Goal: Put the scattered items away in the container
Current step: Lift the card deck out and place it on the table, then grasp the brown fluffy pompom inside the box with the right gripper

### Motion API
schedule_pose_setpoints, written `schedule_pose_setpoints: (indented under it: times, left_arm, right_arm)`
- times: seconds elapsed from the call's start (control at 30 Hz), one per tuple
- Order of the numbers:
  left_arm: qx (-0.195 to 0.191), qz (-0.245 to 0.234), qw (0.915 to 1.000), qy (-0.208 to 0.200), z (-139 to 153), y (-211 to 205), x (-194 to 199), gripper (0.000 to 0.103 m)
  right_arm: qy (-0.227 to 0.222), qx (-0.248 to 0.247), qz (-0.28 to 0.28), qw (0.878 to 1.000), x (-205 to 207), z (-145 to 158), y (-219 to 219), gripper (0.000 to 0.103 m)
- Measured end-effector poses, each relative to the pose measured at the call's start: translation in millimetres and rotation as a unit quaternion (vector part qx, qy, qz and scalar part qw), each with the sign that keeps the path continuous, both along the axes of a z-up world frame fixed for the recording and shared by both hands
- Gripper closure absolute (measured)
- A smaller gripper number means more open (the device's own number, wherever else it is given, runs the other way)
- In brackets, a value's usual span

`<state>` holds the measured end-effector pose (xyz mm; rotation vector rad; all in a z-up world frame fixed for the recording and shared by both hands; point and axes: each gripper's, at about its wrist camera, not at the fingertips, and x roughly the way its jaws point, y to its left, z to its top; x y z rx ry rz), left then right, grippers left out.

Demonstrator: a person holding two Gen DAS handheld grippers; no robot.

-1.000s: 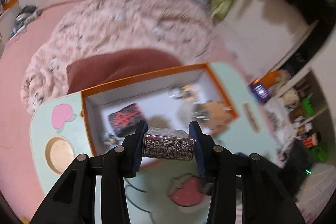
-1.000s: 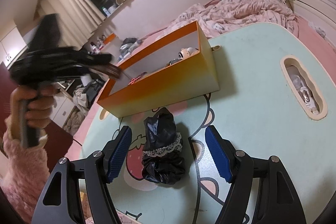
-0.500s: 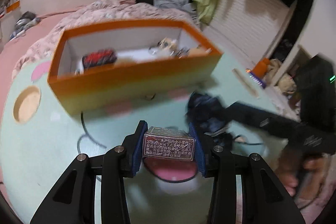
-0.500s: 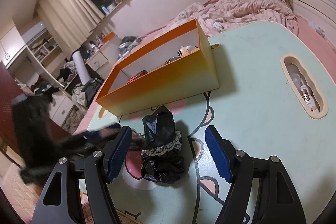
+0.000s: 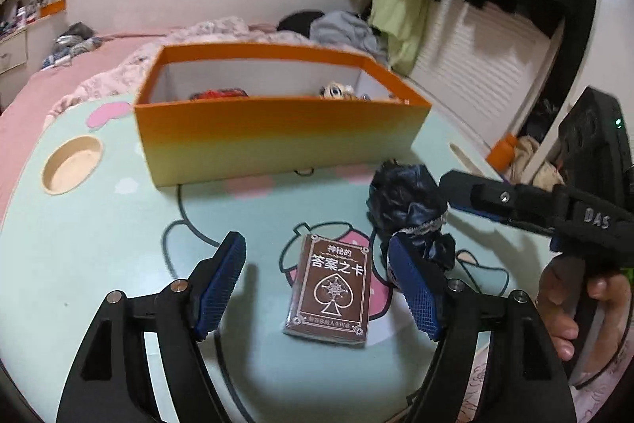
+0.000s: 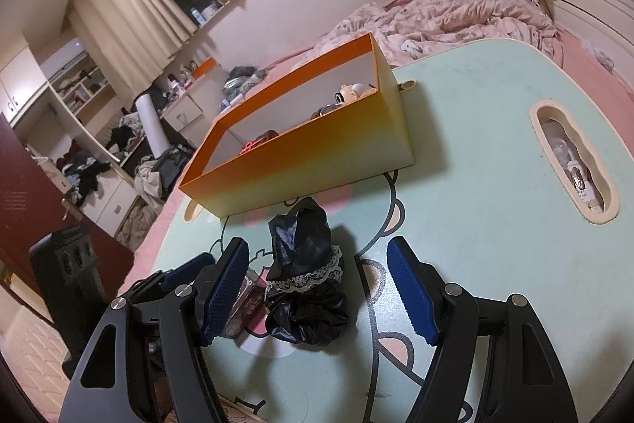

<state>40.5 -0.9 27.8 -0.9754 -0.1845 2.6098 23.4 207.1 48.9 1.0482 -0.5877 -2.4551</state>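
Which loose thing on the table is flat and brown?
The card box, lying flat between the open left gripper; the black scrunchie beside it is crumpled.

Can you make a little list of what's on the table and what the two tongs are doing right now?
table: pale green with cartoon pictures
box: orange, open top, standing on the table
in the box: a few small things, too hidden to name
card pack: brown, lying flat on the table, outside the box
black scrunchie: on the table beside the card pack
left tongs: just opened, card pack lies loose between them
right tongs: open, either side of the scrunchie, not touching it
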Motion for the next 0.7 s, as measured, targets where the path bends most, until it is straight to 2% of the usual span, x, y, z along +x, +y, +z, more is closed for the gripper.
schedule_pose_setpoints:
  times: [0.17, 0.5, 0.7]
  left_arm:
    - [-0.020, 0.030, 0.9988, 0.032, 6.6, 0.4, 10.7, 0.028]
    - [-0.060, 0.023, 0.9960, 0.062, 9.3, 12.6, 23.2, 0.028]
    - [-0.061, 0.028, 0.9951, 0.072, 11.7, 11.2, 26.8, 0.028]
  right_arm:
    - [-0.001, 0.011, -0.001, 1.000, 0.2, -0.2, -3.7, 0.030]
    - [0.004, 0.034, 0.007, 0.999, 0.2, 3.4, -11.4, 0.030]
    - [0.006, 0.041, 0.010, 0.999, 1.4, 5.2, -13.6, 0.030]
